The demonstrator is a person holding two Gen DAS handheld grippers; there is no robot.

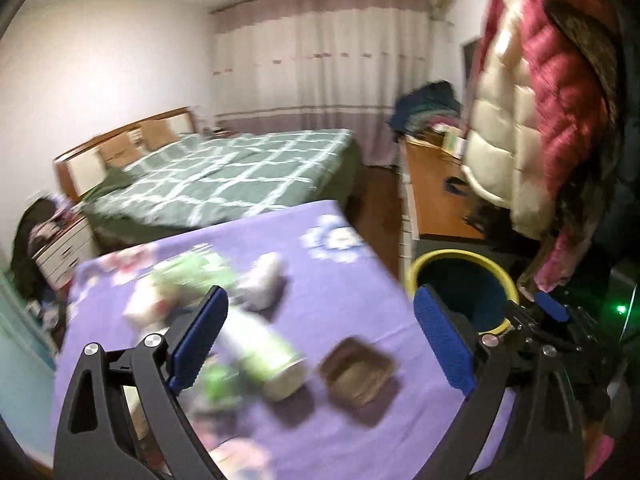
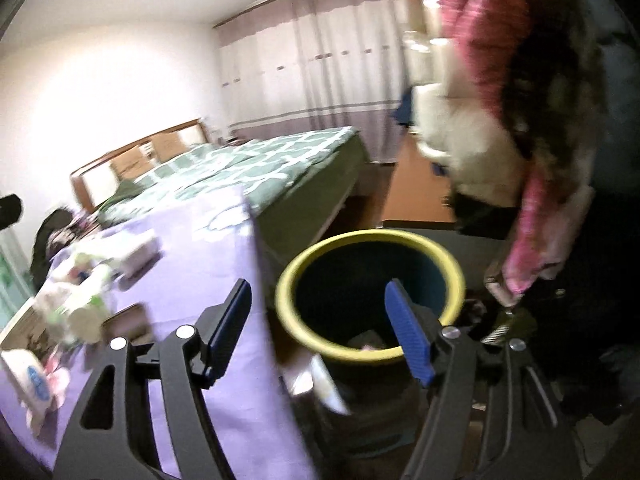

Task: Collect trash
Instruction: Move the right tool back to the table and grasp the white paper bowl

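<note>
I hold my left gripper spread and empty above litter on the purple table. My right gripper, also spread and empty, hangs over the yellow-rimmed bin at the table's right, handy for drops.

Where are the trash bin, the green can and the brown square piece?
trash bin [image 2: 370, 236]: right wrist view, far side of its yellow rim.
green can [image 1: 262, 350]: left wrist view, middle of its side.
brown square piece [image 1: 358, 372]: left wrist view, its centre.
</note>
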